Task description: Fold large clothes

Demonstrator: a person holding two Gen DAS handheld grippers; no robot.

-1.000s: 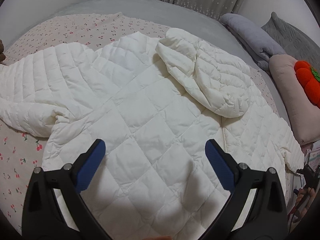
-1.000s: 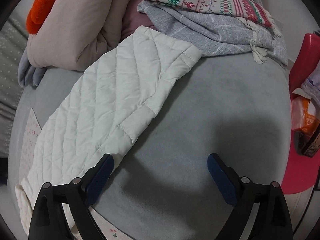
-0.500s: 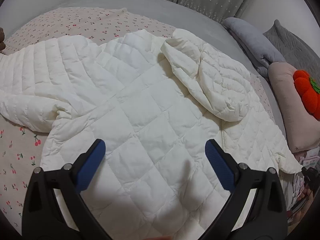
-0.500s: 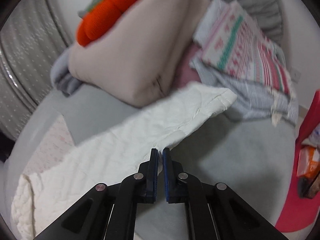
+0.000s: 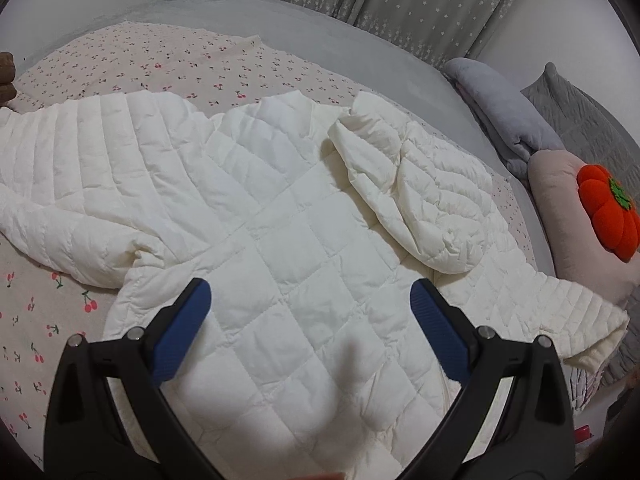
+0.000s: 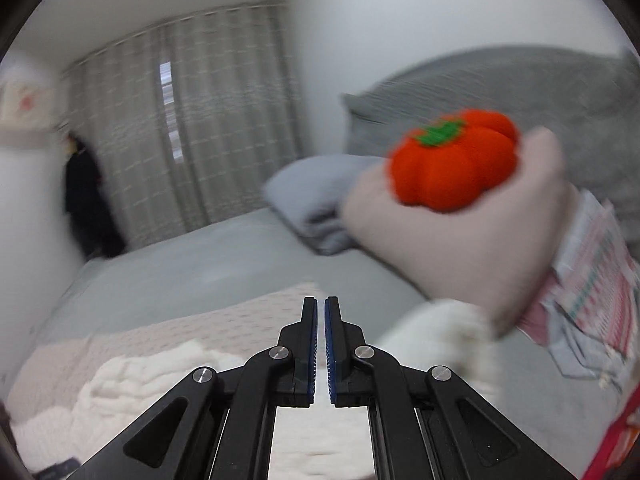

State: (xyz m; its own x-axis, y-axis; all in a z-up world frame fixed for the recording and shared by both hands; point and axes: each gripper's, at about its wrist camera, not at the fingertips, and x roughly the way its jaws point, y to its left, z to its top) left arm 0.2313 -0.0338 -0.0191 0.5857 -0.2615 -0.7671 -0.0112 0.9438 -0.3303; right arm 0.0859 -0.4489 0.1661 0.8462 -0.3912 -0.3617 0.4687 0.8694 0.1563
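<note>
A white quilted jacket (image 5: 304, 240) lies spread on the cherry-print sheet (image 5: 160, 60), with its hood (image 5: 420, 200) flopped over the upper right. My left gripper (image 5: 310, 286) hovers open above the jacket's lower body, nothing between its blue pads. My right gripper (image 6: 321, 300) is shut and raised, pointing across the bed; the jacket's right sleeve (image 6: 440, 336) trails up blurred beside it and white fabric shows under its jaws, so it seems to hold that sleeve. In the left wrist view the sleeve cuff (image 5: 592, 332) is lifted off the bed edge.
A beige pillow (image 5: 560, 200) topped by an orange pumpkin cushion (image 5: 608, 208) sits at the right, with a folded grey blanket (image 5: 500, 104) behind it. Folded patterned textiles (image 6: 592, 280) lie beside the pillow. Curtains (image 6: 208, 140) hang behind the bed.
My right gripper shut on the sleeve's edge, then swung up and rolled, lifting the sleeve. The left gripper drifted slightly back and stayed open.
</note>
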